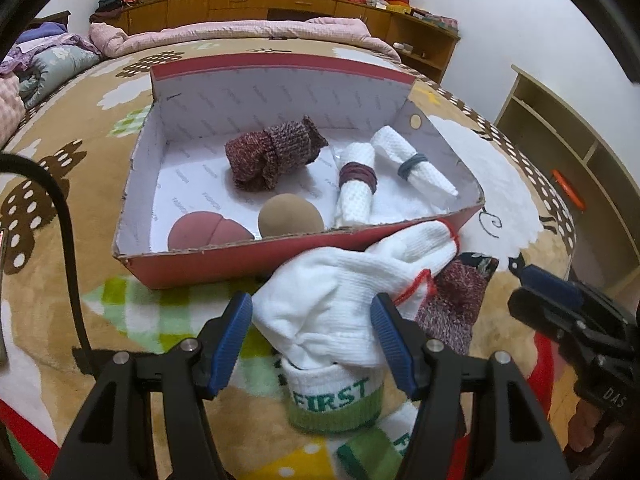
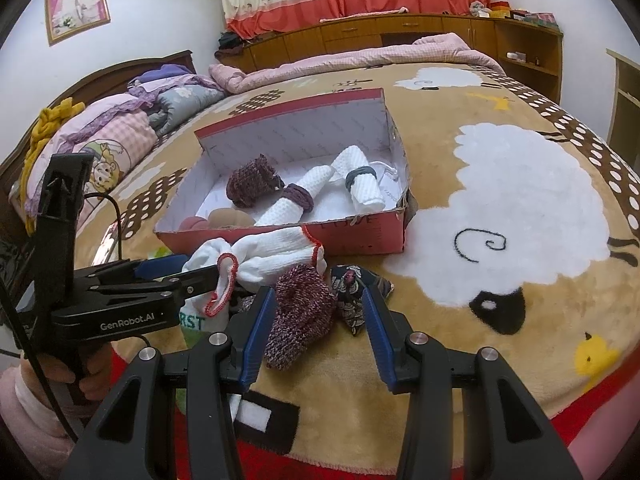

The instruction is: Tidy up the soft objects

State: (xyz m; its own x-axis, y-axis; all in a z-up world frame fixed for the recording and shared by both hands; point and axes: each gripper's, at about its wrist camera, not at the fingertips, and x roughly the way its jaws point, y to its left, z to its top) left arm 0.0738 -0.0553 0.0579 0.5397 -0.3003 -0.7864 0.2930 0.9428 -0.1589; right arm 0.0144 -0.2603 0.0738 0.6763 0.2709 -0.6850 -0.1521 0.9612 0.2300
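Observation:
A red shoebox (image 1: pixel 256 260) lies open on the bed, holding a maroon knit roll (image 1: pixel 276 160), two banded white towel rolls (image 1: pixel 356 188), a tan ball (image 1: pixel 290 216) and a reddish cushion (image 1: pixel 208 232). In front of it a pair of white gloves (image 1: pixel 340 292) lies between the pads of my left gripper (image 1: pixel 312 336), which flank it without visibly squeezing. Under them sits a white sock with a green "FIRST" cuff (image 1: pixel 336 400). My right gripper (image 2: pixel 318 332) stands open around a maroon knit sock (image 2: pixel 300 316), beside a dark patterned pouch (image 2: pixel 356 296).
Everything rests on a tan sheep-print blanket (image 2: pixel 520 208). Folded quilts and pillows (image 2: pixel 120 128) pile up at the left, wooden cabinets (image 2: pixel 400 32) run behind the bed, and an open shelf (image 1: pixel 560 140) stands at the right. A black cable (image 1: pixel 68 240) hangs at the left.

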